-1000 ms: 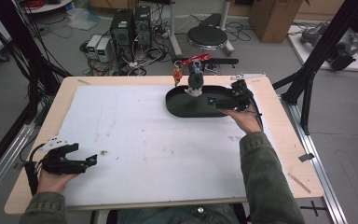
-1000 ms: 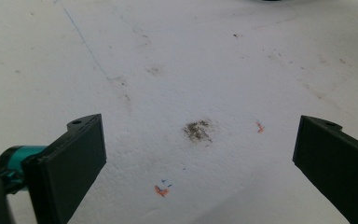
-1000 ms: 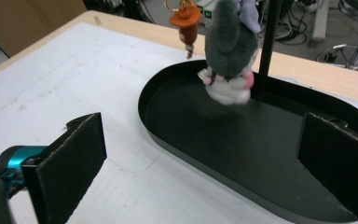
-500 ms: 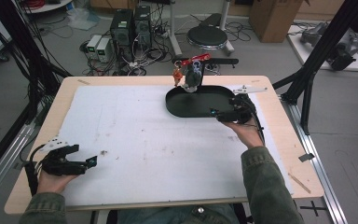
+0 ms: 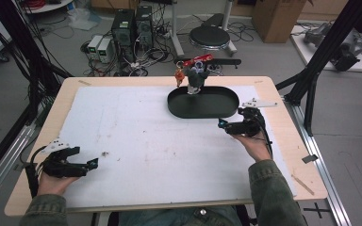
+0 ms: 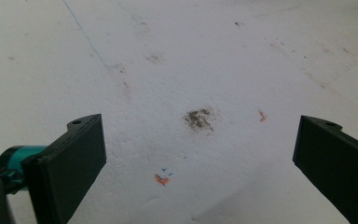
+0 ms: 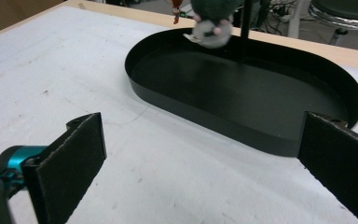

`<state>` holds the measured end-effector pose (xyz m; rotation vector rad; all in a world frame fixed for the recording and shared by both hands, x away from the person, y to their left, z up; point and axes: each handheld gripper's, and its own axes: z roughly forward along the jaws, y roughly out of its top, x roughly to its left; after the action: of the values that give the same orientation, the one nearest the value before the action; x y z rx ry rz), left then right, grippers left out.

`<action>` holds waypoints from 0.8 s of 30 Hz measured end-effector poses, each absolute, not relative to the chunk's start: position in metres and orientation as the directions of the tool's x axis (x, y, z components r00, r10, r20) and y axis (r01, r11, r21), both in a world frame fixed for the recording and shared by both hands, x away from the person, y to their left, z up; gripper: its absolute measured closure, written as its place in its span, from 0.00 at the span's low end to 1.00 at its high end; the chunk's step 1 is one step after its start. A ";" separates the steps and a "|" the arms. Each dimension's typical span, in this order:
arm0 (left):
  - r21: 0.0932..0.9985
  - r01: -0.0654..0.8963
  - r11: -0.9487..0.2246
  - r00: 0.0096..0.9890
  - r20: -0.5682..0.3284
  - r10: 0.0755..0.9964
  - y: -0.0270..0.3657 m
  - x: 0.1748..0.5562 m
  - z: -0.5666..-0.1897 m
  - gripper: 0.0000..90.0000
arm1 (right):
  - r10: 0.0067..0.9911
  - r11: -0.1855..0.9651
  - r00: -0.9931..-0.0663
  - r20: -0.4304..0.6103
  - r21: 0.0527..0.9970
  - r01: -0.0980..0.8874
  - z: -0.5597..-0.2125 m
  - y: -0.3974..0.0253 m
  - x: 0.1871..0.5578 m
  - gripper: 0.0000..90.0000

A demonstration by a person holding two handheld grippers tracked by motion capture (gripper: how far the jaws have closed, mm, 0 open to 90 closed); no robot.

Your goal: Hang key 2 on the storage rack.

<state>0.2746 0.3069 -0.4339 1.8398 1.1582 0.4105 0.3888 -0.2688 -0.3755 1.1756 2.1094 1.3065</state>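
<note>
Change since earlier frames: the right gripper (image 5: 222, 124) has been drawn back from over the black oval tray (image 5: 203, 104) towards the near edge of the desk; it is now placed just beside the tray's near right rim, clear of it. The left gripper (image 5: 94, 163) is seen unmoved.
Right gripper: held in the person's right hand (image 5: 254, 141), over the white mat (image 5: 136, 136), jaws spread wide with nothing between them; in the right gripper view the tray (image 7: 242, 88) is seen just ahead of the jaws.
Left gripper: held near the near left corner of the desk, jaws wide apart and empty; a dark smudge (image 6: 198, 118) on the mat is seen between them in the left gripper view.
Black oval tray: set on the mat towards the far edge of the desk, right of centre; inside bare.
Grey plush toy (image 5: 195, 77): placed at the tray's far rim, beside a red item (image 5: 198, 60); whether it rests inside the tray cannot be told.
</note>
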 end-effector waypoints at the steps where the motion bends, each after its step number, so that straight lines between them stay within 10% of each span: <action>1: 0.821 0.548 -0.161 0.507 -0.172 0.845 0.307 0.275 -0.434 0.03 | 0.819 0.201 -0.564 0.105 0.869 0.453 -0.377 -0.271 0.387 0.01; 24: 0.818 0.552 -0.161 0.502 -0.172 0.847 0.308 0.275 -0.435 0.03 | 0.858 0.138 -0.510 0.071 0.923 0.360 -0.401 -0.316 0.343 0.01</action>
<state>0.2746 0.3080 -0.4354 1.8432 1.1660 0.4108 0.3433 -0.3157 -0.4010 1.1643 1.9378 1.3570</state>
